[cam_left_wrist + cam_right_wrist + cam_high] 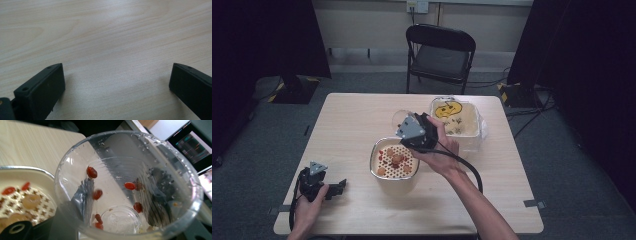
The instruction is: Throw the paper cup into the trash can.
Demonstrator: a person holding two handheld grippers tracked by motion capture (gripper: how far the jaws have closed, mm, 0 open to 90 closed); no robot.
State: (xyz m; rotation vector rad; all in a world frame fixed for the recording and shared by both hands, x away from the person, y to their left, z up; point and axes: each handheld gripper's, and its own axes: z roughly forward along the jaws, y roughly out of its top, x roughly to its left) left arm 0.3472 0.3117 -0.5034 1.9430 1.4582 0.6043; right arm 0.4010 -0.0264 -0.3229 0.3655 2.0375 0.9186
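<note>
In the high view, one wooden desk point(362, 125) carries two cream containers: a round-cornered bowl point(394, 172) topped with a perforated strainer point(404, 152) holding red berries and pale round pieces, and behind it to the right a rectangular tub point(469, 131) with a yellow figure printed inside. The right gripper point(412, 127) is above the far edge of the bowl, holding a clear plastic cup point(401, 117) tipped on its side. The left gripper point(334, 189) rests low near the desk's front left corner, well apart from both containers. One black folding chair point(440, 55) stands beyond the desk.

The left gripper view shows its two black jaws spread wide over bare wood grain.

The right gripper view looks into the cup point(127, 185), clamped between the jaws; six red berries point(92, 172) cling to its wet inner wall, detail the high view is too distant to give. The strainer point(22, 200) lies at lower left, with two red berries and pale pieces visible on it.
</note>
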